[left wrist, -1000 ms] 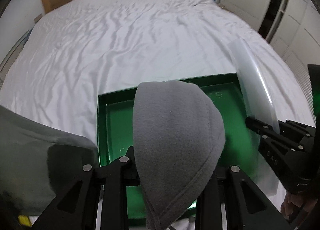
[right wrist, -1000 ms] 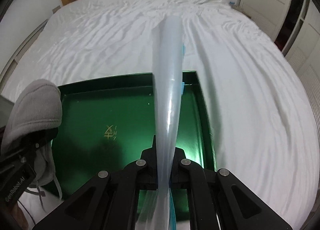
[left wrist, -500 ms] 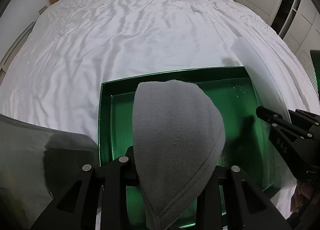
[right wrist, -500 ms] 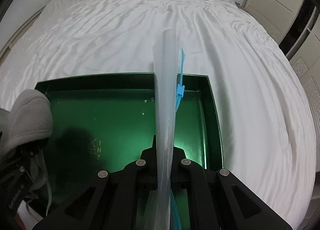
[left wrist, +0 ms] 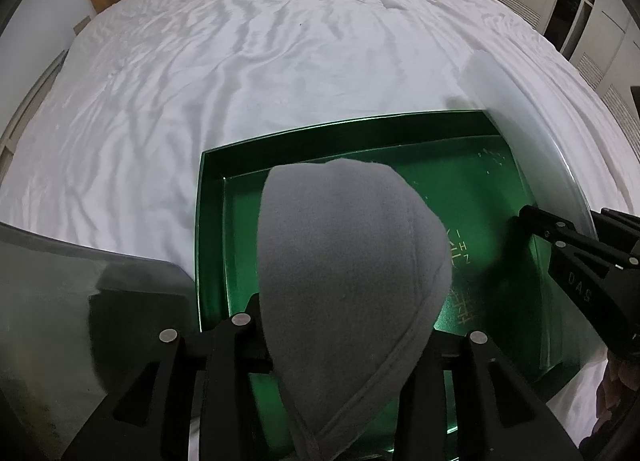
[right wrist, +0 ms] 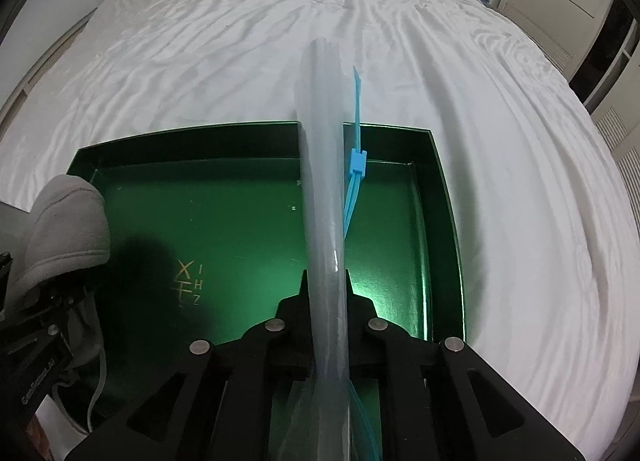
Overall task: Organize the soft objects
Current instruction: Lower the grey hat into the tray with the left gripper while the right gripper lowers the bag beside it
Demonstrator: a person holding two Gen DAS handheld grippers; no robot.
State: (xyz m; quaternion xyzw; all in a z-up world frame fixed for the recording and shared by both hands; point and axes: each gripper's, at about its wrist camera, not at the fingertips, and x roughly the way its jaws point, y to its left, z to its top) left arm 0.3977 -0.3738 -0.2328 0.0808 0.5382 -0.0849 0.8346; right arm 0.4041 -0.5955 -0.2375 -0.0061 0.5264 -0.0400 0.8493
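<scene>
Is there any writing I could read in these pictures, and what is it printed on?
"X", then "I H Z" running downward: gold print on the floor of the green tray.
Other gold marks beside and below them: characters too broken to read.
"DAS": side of the right claw; the rest is cut off.
White lettering on the left claw: too blurred to read.

Rumpled white bed (left wrist: 248,73), green tray (right wrist: 444,229) on it
</scene>
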